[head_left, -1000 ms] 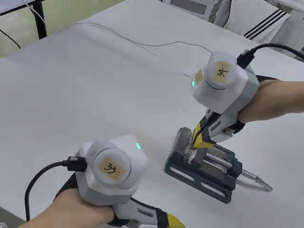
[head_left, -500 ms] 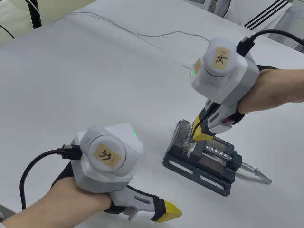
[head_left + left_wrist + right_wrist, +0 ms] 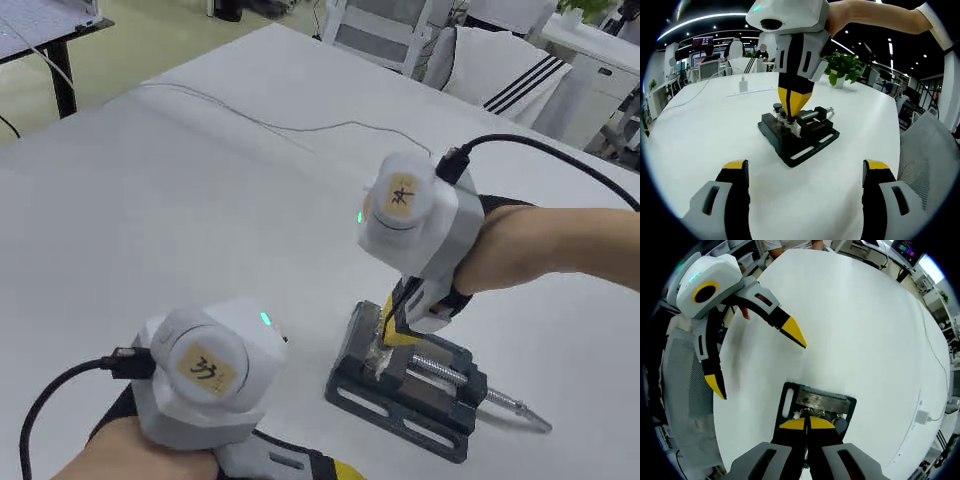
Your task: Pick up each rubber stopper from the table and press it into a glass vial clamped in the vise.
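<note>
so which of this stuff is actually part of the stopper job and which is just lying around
Part of the job:
vise
glass vials clamped in it
right claw, shut, tip down at the vials
left claw, open, holding nothing

Just lying about:
white cable
charger block
potted plant
chair

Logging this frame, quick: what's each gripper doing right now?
Left gripper: open, holding nothing.
Right gripper: closed, tips down at the vise; whether it holds anything cannot be told.
</note>
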`<state>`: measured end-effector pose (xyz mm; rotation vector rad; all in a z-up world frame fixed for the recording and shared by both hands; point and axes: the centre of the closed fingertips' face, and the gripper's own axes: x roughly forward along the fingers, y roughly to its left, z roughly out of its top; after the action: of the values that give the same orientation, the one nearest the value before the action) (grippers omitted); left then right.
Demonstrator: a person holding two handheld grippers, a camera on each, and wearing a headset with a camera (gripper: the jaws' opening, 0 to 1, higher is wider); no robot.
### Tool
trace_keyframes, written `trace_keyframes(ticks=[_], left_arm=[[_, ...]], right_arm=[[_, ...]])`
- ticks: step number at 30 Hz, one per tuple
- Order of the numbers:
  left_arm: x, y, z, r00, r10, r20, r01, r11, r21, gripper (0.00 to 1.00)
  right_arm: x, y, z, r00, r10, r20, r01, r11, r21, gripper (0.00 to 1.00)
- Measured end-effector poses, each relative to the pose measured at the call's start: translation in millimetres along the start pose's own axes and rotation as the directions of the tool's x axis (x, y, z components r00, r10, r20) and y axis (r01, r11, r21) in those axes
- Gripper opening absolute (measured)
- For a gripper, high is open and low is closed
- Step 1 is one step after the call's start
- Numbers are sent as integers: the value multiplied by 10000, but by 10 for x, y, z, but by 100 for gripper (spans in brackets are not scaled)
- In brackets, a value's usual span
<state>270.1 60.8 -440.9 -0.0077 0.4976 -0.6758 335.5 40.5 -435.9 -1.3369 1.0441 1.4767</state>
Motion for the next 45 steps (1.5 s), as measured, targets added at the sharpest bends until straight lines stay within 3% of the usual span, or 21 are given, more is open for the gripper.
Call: trace_keyframes(ticks=[7,13,18,27,29,37,41,45], left_arm=[[-40,3,63,9999,135,-85,-133,9997,201,93],[-96,5,80,9996,223,-171,-217,9992,342,94],[-143,16,82,9991,390,-140,-385,9987,329,94],[-263,-44,153,9980,627,-18,-625,9965,546,94],[-290,-47,171,9975,713,12,-712,9955,631,94],[-367,-60,188,9963,855,85,-859,9938,708,94],[-367,-51,170,9960,888,85,-892,9939,654,94],[-355,-52,161,9963,860,88,-864,9943,626,94]], right_arm=[[-12,9,-3,9991,63,426,-91,9977,667,0],[-18,29,1,9989,-104,464,73,9979,651,0],[-33,38,-20,9931,-395,1101,275,9937,1083,0],[-40,41,-12,9878,-595,1437,517,9970,572,0],[-44,44,-14,9850,-635,1604,593,9978,307,0],[-63,25,-26,9615,-999,2559,830,9936,761,0],[-71,15,-32,9522,-1221,2799,1017,9911,862,0],[-99,43,-39,9395,-1297,3170,1022,9895,1019,7]])
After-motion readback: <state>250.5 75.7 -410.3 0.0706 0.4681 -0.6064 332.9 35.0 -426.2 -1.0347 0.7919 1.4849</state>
